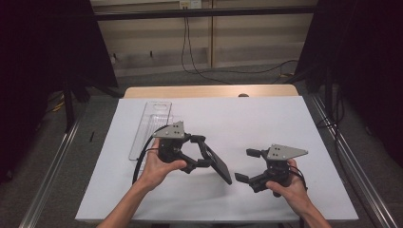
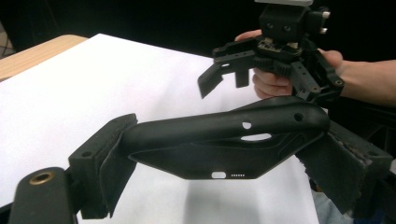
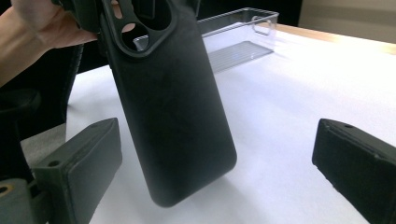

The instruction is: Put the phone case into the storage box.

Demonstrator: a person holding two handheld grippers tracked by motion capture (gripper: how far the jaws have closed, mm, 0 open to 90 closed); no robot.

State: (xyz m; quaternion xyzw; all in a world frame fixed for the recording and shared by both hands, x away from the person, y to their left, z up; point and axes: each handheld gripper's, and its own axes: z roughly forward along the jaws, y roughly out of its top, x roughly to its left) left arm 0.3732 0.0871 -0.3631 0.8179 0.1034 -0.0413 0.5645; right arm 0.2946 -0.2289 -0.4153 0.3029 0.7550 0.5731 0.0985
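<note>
Largest thing in sight: a white table (image 1: 266, 123), taking up the middle of the high view, with a strip of bare wood along its far edge. Next in size, a long clear plastic tray (image 1: 151, 124), lying flat toward the far left of the white surface, well apart from both hands. Then a black phone case (image 1: 219, 167) (camera cut-out at the clamped end, port slots along one edge), held up off the table at a slant, its free end hanging low toward the surface between the two hands. Clamped on that case, the left gripper (image 1: 202, 151), its pads pressed against the case's two long sides, as seen close up from the left gripper view (image 2: 219, 154); gripped from beneath by the left hand (image 1: 159, 166). Over on the right, the right gripper (image 1: 248, 165), jaws spread wide with nothing between the pads, pointed at the case but clear of it; carried by the right hand (image 1: 287, 183). From the right gripper view, the case's back (image 3: 173, 112) hung just ahead of the parted jaws, untouched by either pad.
</note>
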